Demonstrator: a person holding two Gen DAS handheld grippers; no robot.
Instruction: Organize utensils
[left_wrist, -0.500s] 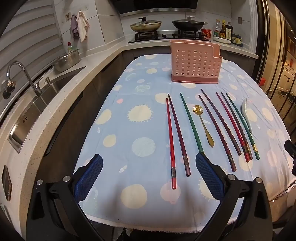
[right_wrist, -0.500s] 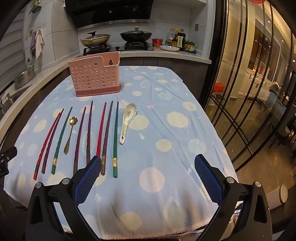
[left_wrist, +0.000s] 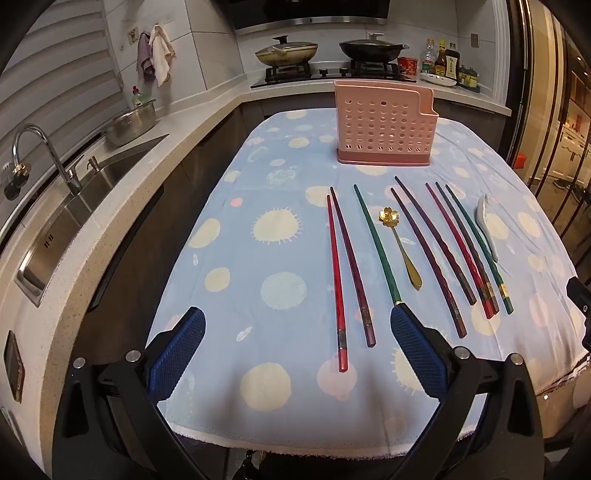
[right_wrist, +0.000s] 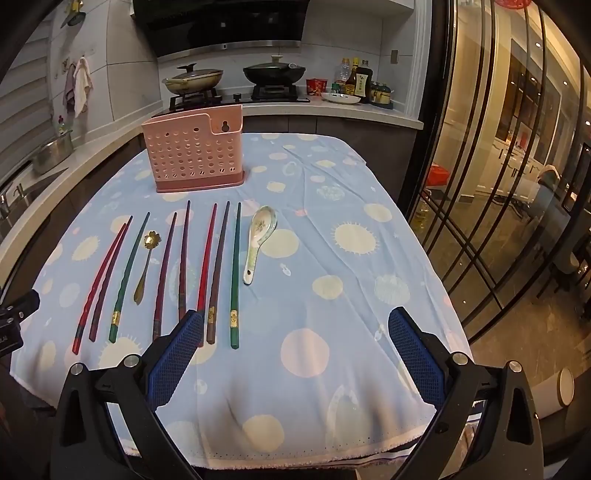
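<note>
Several red, purple and green chopsticks (left_wrist: 376, 243) (right_wrist: 234, 273) lie side by side on the blue dotted tablecloth (left_wrist: 229, 280). A gold flower spoon (left_wrist: 400, 247) (right_wrist: 146, 258) lies among them. A white ceramic spoon (right_wrist: 258, 240) (left_wrist: 487, 225) lies at the row's right end. A pink perforated utensil holder (left_wrist: 384, 125) (right_wrist: 194, 153) stands upright behind them. My left gripper (left_wrist: 297, 356) is open and empty near the table's front edge, in front of the leftmost chopsticks. My right gripper (right_wrist: 295, 356) is open and empty, in front of the rightmost chopsticks.
A sink (left_wrist: 74, 206) and counter run along the left. A stove with two pans (left_wrist: 325, 55) and bottles (left_wrist: 443, 61) stands behind the table. A glass partition (right_wrist: 498, 184) is on the right. The tablecloth hangs over the table's front edge.
Both views have shifted only slightly; the utensils and both open grippers stand as before.
</note>
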